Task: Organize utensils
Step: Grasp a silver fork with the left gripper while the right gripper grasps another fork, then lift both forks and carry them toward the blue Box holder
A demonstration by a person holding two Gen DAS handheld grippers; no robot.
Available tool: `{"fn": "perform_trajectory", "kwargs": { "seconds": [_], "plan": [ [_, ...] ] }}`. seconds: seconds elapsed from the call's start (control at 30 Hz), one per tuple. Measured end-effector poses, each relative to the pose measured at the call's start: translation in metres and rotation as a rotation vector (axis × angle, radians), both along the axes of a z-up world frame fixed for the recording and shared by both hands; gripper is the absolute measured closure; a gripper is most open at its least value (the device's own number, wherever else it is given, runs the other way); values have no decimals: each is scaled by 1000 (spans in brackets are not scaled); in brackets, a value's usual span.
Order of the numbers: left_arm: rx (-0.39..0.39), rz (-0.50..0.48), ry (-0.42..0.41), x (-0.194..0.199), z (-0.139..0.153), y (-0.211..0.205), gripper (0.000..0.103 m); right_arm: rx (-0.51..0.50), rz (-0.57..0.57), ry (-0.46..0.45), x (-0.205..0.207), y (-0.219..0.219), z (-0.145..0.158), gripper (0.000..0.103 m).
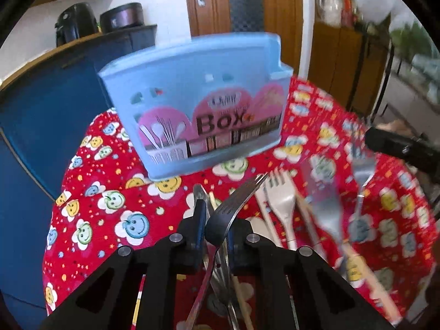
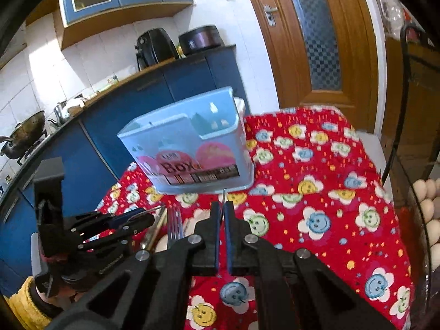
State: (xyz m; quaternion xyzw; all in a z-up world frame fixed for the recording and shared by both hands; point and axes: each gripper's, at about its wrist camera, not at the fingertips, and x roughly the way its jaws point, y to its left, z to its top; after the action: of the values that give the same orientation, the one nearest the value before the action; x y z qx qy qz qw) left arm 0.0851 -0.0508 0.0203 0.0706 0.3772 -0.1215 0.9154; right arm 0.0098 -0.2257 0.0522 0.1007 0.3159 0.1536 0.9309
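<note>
Landmark: I take the blue box, a plastic utensil holder printed with the word "Box", as my reference. It stands upright on the red cloth with smiley flowers, at the far edge of the table.

Left gripper: my left gripper is clamped on a steel fork. The pads press on its neck, the tines pointing up and away toward the box, stopping just short of its base.

Under the left gripper: more cutlery handles and a chopstick lie below the jaws; I cannot tell whether any of them is also caught.

Right gripper: my right gripper is closed tight on something thin and metallic; only a slim steel tip pokes out past the pads, toward the base of the box. I cannot tell from that view what utensil it is.

Right gripper from the left view: a blurred steel utensil hangs in front of the cloth, right of the box.

Loose utensils: a white plastic fork and chopsticks lie on the cloth, on the near side of the box, just right of my left gripper. A second steel fork shows further right, blurred.

Box contents: its open top looks empty from the right view, though part of the inside is hidden.

Person: a yellow sleeve shows behind the left gripper.
</note>
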Motion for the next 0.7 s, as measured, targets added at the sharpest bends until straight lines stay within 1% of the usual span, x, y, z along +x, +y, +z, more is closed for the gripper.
{"fn": "perform_trajectory", "kwargs": {
  "seconds": [0.1, 0.2, 0.27, 0.4, 0.53, 0.7],
  "plan": [
    [-88, 1, -22, -6, 15, 12, 91, -21, 2, -54, -8, 6, 14, 100],
    [-154, 14, -41, -11, 25, 22, 93, -54, 2, -108, -16, 14, 24, 100],
    [-178, 29, -65, -14, 31, 29, 94, -75, -4, -135, -20, 19, 31, 100],
    [-202, 53, -92, -19, 41, 34, 96, -82, -13, -171, -24, 20, 42, 100],
    [-209, 67, -122, -24, 49, 37, 98, -91, -19, -187, -27, 22, 49, 100],
    [-239, 78, -131, -27, 58, 42, 98, -99, -28, -208, -31, 24, 57, 100]
  ]
}}
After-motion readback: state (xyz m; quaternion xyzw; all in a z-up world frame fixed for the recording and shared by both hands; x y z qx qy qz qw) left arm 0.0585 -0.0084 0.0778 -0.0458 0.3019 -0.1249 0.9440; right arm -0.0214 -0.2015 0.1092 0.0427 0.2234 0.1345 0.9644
